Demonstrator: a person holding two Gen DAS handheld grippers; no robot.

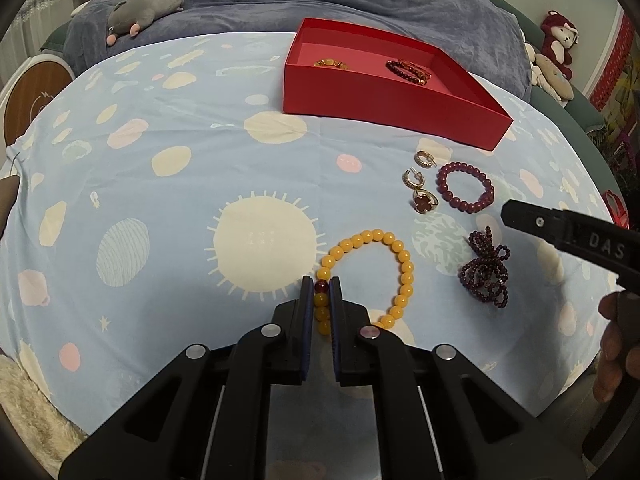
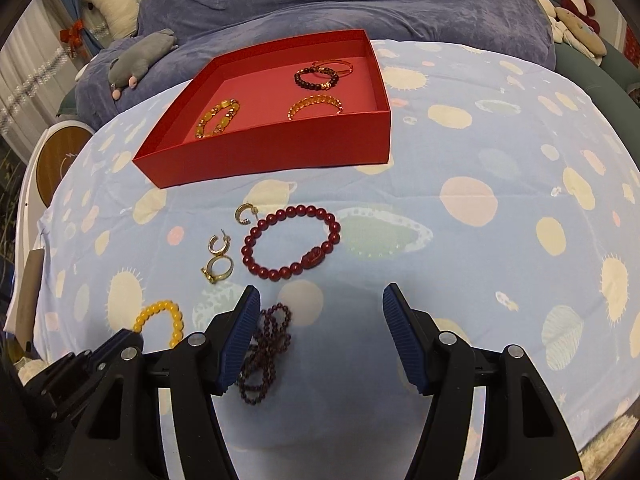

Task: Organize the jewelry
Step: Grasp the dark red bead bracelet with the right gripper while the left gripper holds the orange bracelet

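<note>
Yellow bead bracelet (image 1: 372, 272), near the bedsheet's (image 1: 160, 208) front edge, is pinched by the left gripper (image 1: 322, 286); it should be lifted slowly toward the red box (image 1: 384, 100). The right gripper (image 2: 320, 312) is held wide open, empty.

Ahead of claws: 1 red box (image 2: 280, 152) w/ 4 bracelets (image 2: 316, 76) inside. On bed: 3 bead bracelets (image 2: 292, 244), 2 hoop earrings (image 2: 218, 244), 1 ring (image 2: 219, 270). Approx 4 plush toys (image 1: 144, 12) behind.

Your bed (image 2: 460, 152) wore a pale blue planet-print sheet (image 1: 160, 208). On it you had a red box (image 2: 280, 148), yellow bracelet (image 1: 384, 264), red bracelet (image 2: 292, 240), dark bead strand (image 1: 486, 272), two hoop earrings (image 2: 218, 244) and a ring (image 2: 220, 270).
</note>
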